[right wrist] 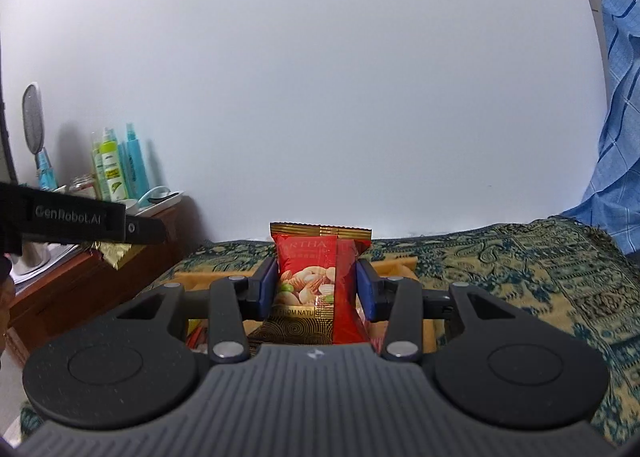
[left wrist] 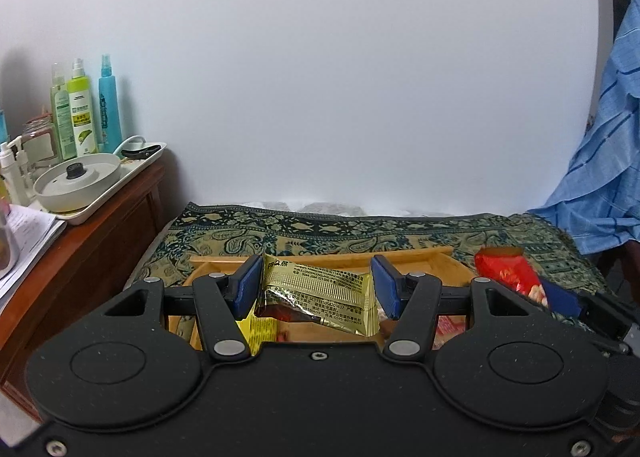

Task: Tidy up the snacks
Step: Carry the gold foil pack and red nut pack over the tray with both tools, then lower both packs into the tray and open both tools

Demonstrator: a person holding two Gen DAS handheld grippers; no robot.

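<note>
Both packets are lifted over the wooden tray (left wrist: 424, 257) — left hand-held gripper (left wrist: 316, 287) clamps the gold packet (left wrist: 320, 293), right hand-held gripper (right wrist: 316, 285) clamps the red nut packet (right wrist: 316, 277). Next, I'd guess — pick a compartment each and lower.

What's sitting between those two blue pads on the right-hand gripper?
A red nut packet, upright, pinched between the right gripper's blue pads, above the wooden tray. The right wrist view shows it.

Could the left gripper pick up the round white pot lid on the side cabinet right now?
Probably not: the left gripper is shut on a gold foil snack packet, and the round white pot lid sits well off to its left.
</note>
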